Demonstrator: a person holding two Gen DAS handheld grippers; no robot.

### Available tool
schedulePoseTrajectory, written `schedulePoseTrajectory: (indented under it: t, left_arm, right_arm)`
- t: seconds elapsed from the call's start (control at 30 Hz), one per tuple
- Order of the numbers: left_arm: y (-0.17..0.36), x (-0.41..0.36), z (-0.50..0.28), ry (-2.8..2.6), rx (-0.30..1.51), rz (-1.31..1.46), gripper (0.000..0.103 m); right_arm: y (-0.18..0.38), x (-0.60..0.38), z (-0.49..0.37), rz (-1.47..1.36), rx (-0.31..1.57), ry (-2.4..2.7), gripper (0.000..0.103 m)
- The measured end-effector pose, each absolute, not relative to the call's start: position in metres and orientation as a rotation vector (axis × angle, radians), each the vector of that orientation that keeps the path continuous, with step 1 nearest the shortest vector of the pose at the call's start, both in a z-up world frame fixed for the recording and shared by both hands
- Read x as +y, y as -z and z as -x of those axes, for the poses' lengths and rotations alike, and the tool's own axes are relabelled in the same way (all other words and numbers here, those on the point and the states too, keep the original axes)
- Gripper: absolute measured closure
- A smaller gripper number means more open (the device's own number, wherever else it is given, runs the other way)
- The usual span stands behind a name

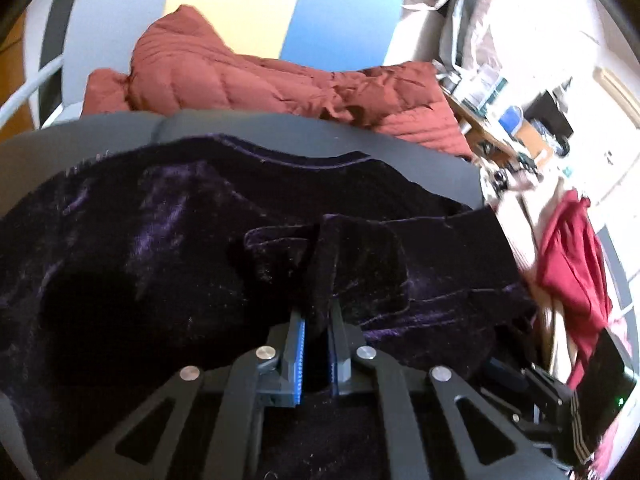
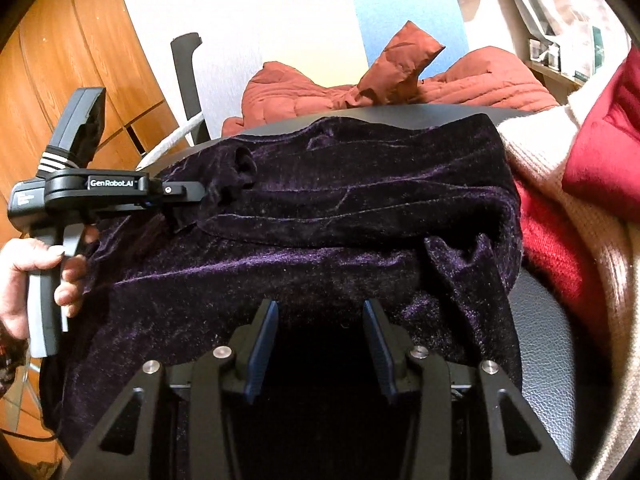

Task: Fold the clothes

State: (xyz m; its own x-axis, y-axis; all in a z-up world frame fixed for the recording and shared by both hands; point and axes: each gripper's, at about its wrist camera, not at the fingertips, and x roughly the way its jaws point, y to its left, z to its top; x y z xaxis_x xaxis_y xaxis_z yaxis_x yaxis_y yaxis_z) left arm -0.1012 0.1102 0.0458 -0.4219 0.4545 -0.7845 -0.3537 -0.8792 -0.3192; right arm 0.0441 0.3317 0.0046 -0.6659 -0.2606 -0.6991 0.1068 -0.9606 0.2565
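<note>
1. Left gripper (image 1: 318, 320): you are pinching a fold of the purple velvet garment (image 1: 200, 240) between its fingers, likely to carry that edge over.
2. Right gripper (image 2: 320, 320): its fingers are standing apart and empty, hovering over the garment's near edge.
3. Garment: lying spread on the dark table (image 2: 540, 320), ahead of both fingertips.

The left gripper (image 1: 318, 320) sits at the bottom centre of its own wrist view with its blue-padded fingers (image 1: 299, 344) drawn close together, pinching a fold of dark purple velvet garment (image 1: 200, 240) between them. In the right wrist view the same tool appears at the left edge, held level by the person's left hand (image 2: 28, 280), whose fingers curl around its grey handle and trigger. The right gripper (image 2: 320, 320) fills the bottom centre of its view, fingers spread wide apart and gripping nothing.
</note>
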Motion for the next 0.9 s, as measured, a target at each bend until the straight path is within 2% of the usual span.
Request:
schedulePoseTrajectory:
  t: [0.2,0.27,0.33,0.37,0.4,0.43,0.63,0.8,0.9]
  left_arm:
    - [-0.116,0.059,0.105,-2.421,-0.066,1.150,0.097]
    - [-0.123,0.037,0.107,-2.520,0.029,1.147,0.097]
    - [-0.121,0.016,0.107,-2.627,0.132,1.170,0.086]
    - [-0.113,0.004,0.107,-2.673,0.161,1.202,0.075]
    - [-0.106,-0.007,0.107,-2.719,0.191,1.234,0.070]
    - [-0.096,-0.018,0.106,-2.739,0.186,1.276,0.069]
    - [-0.057,-0.032,0.085,-2.531,-0.215,1.319,0.065]
    - [-0.056,-0.008,0.092,-2.402,-0.393,1.274,0.051]
    - [-0.055,0.006,0.107,-2.344,-0.504,1.301,0.050]
  right_arm:
    - [-0.004,0.335,-0.044,-1.164,-0.305,2.672,0.057]
    - [-0.004,0.335,-0.044,-1.164,-0.307,2.672,0.057]
    - [-0.004,0.335,-0.044,-1.164,-0.310,2.671,0.057]
    - [-0.004,0.336,-0.044,-1.164,-0.312,2.670,0.057]
    - [-0.004,0.336,-0.044,-1.164,-0.313,2.670,0.057]
    - [-0.004,0.335,-0.044,-1.165,-0.311,2.670,0.057]
    - [-0.004,0.333,-0.044,-1.174,-0.290,2.678,0.057]
    - [-0.004,0.331,-0.043,-1.178,-0.280,2.683,0.057]
    - [-0.004,0.331,-0.043,-1.179,-0.277,2.685,0.057]
